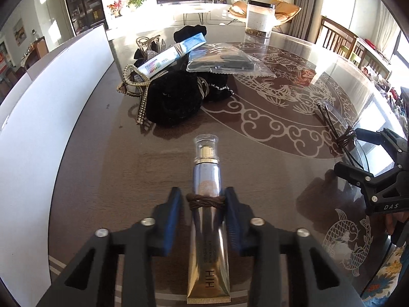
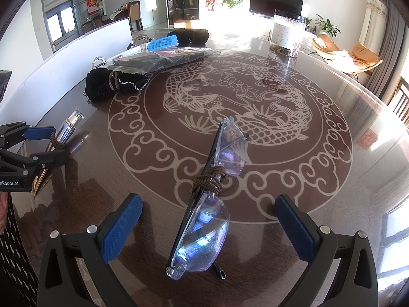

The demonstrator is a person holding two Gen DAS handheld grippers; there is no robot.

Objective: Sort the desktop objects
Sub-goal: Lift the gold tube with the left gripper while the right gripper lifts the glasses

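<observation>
Clamping the cosmetic tube (image 1: pixel 207 220) at its brown hair-tie band, the left hand-held gripper (image 1: pixel 204 213) grips it lying on the tabletop (image 1: pixel 122 179). Slick foil could slip or twist on lifting. The right hand-held gripper (image 2: pixel 208 226) stands released around the tied glasses (image 2: pixel 209 199).

Bare desk (image 2: pixel 319 179) lies open around the folded glasses (image 2: pixel 204 204) and right of them, while the far left is crowded — black pouches (image 1: pixel 173 99), a bagged item (image 1: pixel 219 61) — and a clear jar (image 2: pixel 286 35) stands at the far edge.
</observation>
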